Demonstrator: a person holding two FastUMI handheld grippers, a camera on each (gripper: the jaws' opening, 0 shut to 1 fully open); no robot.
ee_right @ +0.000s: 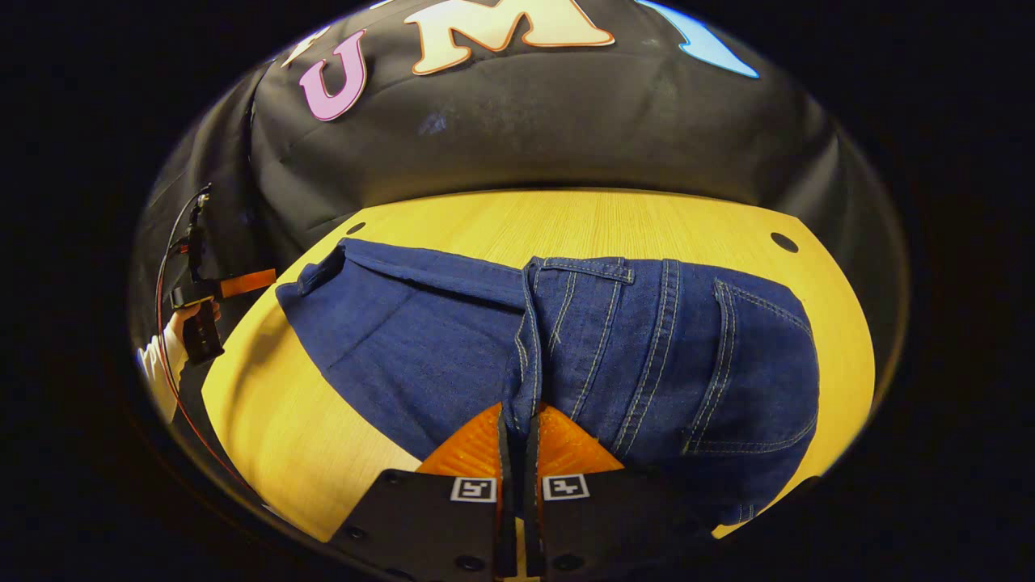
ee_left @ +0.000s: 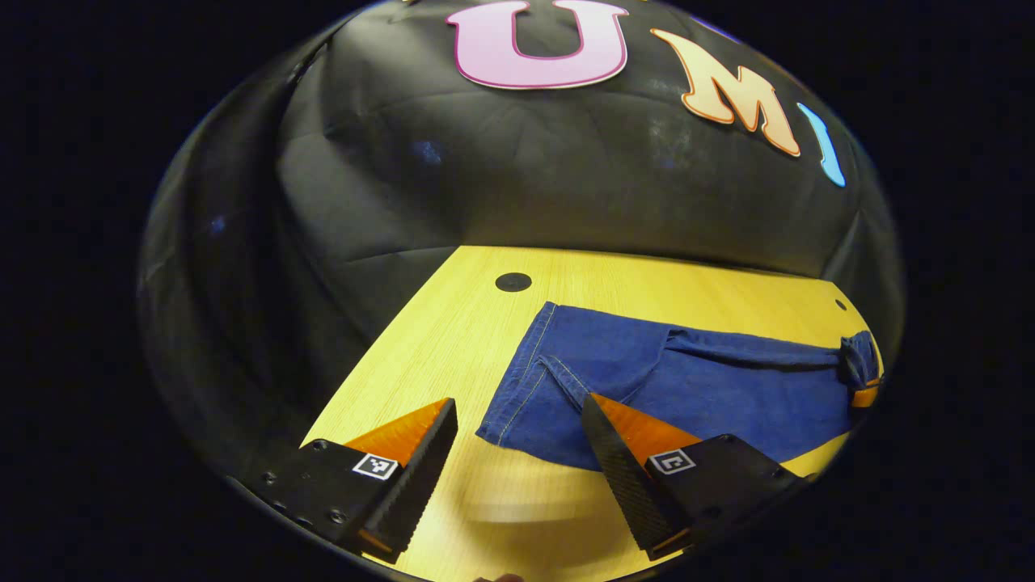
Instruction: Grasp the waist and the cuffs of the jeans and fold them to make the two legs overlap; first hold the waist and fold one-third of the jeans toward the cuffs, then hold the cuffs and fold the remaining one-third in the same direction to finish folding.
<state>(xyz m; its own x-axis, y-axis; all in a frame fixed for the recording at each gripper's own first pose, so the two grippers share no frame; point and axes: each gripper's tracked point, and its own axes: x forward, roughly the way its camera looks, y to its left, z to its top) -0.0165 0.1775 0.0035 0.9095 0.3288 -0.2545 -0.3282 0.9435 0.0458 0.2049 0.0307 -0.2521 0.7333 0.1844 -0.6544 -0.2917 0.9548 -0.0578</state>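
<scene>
Blue jeans (ee_left: 671, 380) lie on the yellow wooden table (ee_left: 437, 339), legs overlapped, with the cuff end nearest me in the left gripper view. My left gripper (ee_left: 517, 402) is open just in front of that cuff end, one finger over the near corner of the denim and the other over bare table. In the right gripper view my right gripper (ee_right: 517, 428) is shut on a fold of the jeans (ee_right: 687, 347) at the waist end, where the back pocket and belt loops face up. The legs stretch away to the left.
The table's far edge meets the black cloth wall. Round dark holes mark the tabletop (ee_left: 513, 282) (ee_right: 783, 242). In the right gripper view a hand in a white sleeve (ee_right: 166, 356) holds the left gripper (ee_right: 202, 311) beyond the table's left edge.
</scene>
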